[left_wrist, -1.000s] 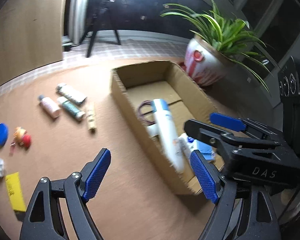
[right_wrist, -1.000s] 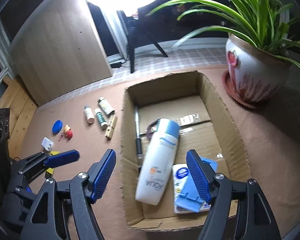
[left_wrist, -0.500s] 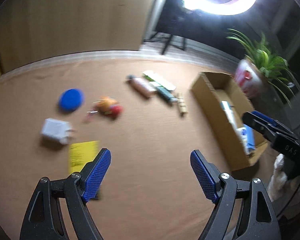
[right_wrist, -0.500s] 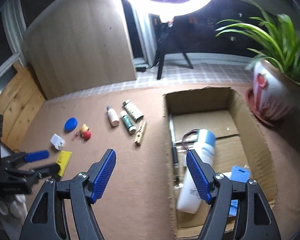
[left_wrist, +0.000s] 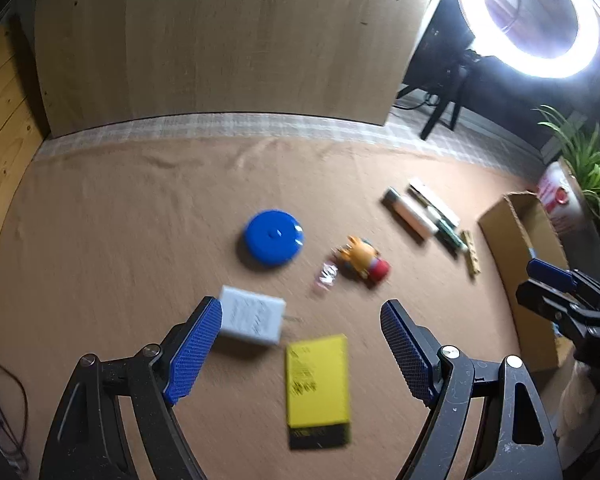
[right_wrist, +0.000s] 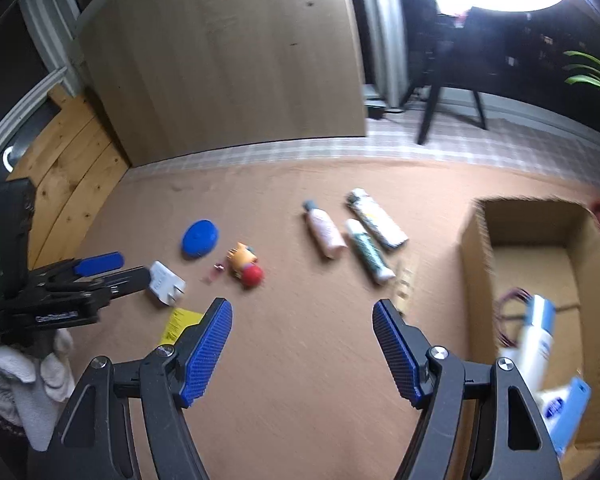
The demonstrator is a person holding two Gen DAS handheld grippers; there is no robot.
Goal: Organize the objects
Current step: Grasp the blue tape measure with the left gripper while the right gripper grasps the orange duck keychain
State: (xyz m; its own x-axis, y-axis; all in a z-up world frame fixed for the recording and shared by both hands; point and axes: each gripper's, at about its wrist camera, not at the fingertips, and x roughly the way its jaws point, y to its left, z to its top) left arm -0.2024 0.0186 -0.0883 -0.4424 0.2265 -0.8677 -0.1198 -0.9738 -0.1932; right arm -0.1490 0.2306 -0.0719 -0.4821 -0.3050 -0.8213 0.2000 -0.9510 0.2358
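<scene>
My left gripper (left_wrist: pixel 300 348) is open and empty above a yellow box (left_wrist: pixel 318 384) and a white charger (left_wrist: pixel 252 314). A blue disc (left_wrist: pixel 274 237) and an orange and red toy (left_wrist: pixel 364 258) lie just beyond. My right gripper (right_wrist: pixel 302 344) is open and empty over bare mat, left of the cardboard box (right_wrist: pixel 476 248). The box holds a white and blue bottle (right_wrist: pixel 534 340). Three tubes lie in a row on the mat (right_wrist: pixel 364 232). A wooden clothespin (left_wrist: pixel 473 252) lies beside them. The left gripper also shows in the right wrist view (right_wrist: pixel 112 268).
A brown mat (left_wrist: pixel 140 208) covers the floor. A wooden panel (left_wrist: pixel 220 40) stands at the back. A ring light on a tripod (left_wrist: pixel 528 20) and a potted plant (left_wrist: pixel 568 196) stand at the right. Wooden boards (right_wrist: pixel 68 184) border the left.
Both grippers have swung left, away from the cardboard box. The left one now hangs over the yellow box and the charger; the right one faces the tubes and the toy.
</scene>
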